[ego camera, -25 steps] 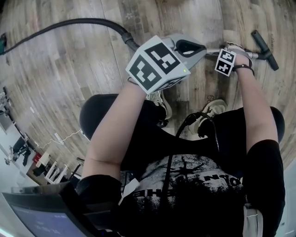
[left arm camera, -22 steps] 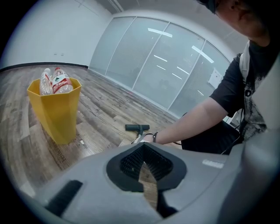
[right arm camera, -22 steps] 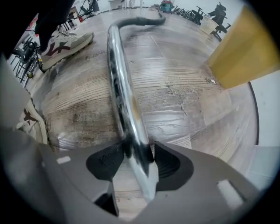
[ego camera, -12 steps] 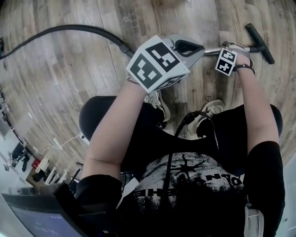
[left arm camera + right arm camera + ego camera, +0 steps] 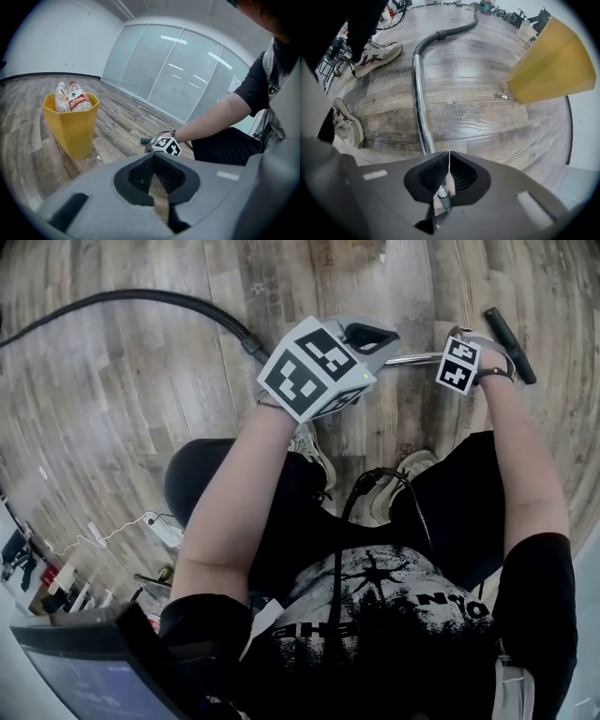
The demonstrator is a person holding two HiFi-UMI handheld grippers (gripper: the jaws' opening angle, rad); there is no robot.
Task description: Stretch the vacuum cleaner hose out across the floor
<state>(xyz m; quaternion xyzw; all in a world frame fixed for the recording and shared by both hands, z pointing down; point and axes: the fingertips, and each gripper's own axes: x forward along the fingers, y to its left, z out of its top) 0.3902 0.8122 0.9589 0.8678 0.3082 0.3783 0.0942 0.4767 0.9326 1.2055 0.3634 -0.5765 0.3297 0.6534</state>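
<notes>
The black hose (image 5: 141, 298) lies on the wood floor (image 5: 122, 418). It runs in a long bend from the far left and joins a shiny metal pipe (image 5: 417, 359). The pipe ends at a black bar head (image 5: 509, 332) on the far right.

The left arm reaches forward over the lap. The left gripper (image 5: 152, 157) tips down a bit. In the head view it covers the spot where the hose meets the pipe. Its tongs are pressed together with nothing in them.

The right arm is stretched out straight. The right gripper (image 5: 449, 154) points down at the floor, right above the pipe. Its tongs have just been closing and are now pressed together. Nothing is pinched, and the pipe shows under them.

A yellow bin (image 5: 553, 65) stands near the pipe.
</notes>
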